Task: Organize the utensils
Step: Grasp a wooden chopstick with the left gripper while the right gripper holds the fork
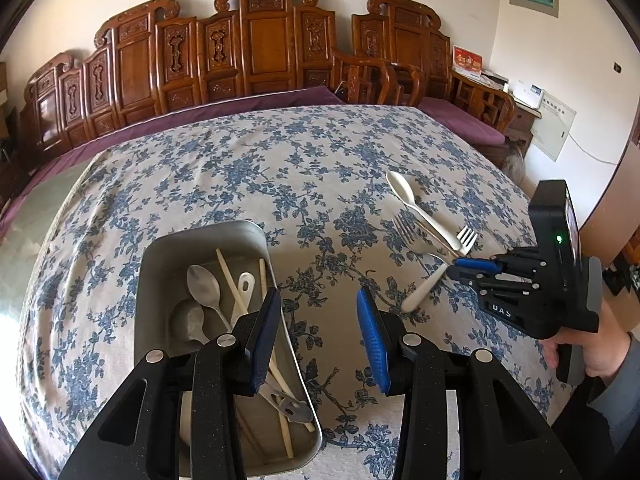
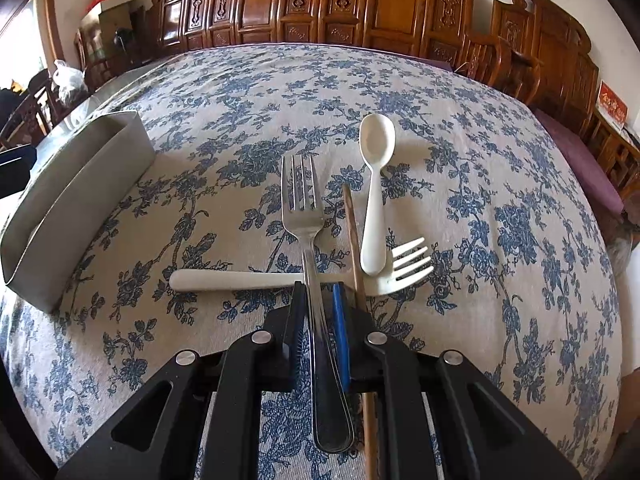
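Shiny steel fork (image 2: 301, 200) (four tines, slim handle)

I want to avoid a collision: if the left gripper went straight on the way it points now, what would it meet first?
Probably the bare floral tablecloth. The left gripper is open and empty. The metal tray lies to the left of that line, though its left finger overlaps the tray's edge; depth is unclear.

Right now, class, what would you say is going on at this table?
A person with a gripper in each hand is sorting cutlery. The right gripper is closed on the handle of a metal fork, which lies across a white fork beside a white spoon and a wooden chopstick. The left gripper is open and empty beside the metal tray, which already holds spoons and chopsticks.
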Demonstrator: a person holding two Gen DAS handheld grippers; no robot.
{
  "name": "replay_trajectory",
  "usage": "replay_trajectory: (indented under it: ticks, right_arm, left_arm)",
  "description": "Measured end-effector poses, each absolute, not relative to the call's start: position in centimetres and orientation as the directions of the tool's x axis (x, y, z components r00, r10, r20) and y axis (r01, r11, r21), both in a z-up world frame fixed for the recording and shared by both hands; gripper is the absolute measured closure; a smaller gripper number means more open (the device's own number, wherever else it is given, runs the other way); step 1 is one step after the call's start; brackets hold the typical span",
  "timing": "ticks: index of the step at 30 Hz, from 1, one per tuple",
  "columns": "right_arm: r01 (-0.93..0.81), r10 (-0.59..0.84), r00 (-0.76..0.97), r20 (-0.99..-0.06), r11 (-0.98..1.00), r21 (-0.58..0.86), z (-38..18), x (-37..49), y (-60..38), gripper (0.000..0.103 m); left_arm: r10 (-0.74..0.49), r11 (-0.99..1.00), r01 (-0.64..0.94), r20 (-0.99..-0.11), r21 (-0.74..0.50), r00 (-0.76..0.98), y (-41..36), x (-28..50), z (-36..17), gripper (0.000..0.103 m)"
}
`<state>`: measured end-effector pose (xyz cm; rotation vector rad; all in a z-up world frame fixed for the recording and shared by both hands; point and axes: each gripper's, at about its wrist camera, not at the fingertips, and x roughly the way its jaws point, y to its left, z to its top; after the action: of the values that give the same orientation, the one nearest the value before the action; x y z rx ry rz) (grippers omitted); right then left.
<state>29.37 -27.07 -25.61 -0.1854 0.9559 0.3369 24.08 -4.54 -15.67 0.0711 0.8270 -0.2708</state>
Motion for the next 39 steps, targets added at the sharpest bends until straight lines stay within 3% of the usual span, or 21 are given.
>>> replay_trajectory:
  ticks: [7,16,31,39]
  right_arm:
    - [-0.366,0.244,0.504,-0.829,0.929,0.051,-25.4,29.5,-27.2,0.094]
    - [-0.367,0.300,0.615,-0.729,0.928,0.073,-21.3,27.8,-28.2,0.094]
    - [-0.210,0.149,0.650,-0.745,0.978,0.012,-22.4,27.7,-36.3,0.094]
    - [-0.158,0.113,0.643,-0.758,0.987,0.013,-23.4,27.7,-39.0,0.094]
  left_arm:
    - [-0.205,0.962,0.272,-0.741,-0.032,0.639,-5.2,23.9,-16.0,0.066]
    - [-0.204,0.959,0.284,-0.746,-0.021,0.634,-6.1,23.7,-16.3,0.066]
    - [-0.216,0.939,0.343,-0.767,0.005,0.604,-12.7,23.0,-17.2,0.066]
    - [-0.252,0.931,0.363,-0.802,-0.048,0.541,-17.8,24.6,-19.4,0.066]
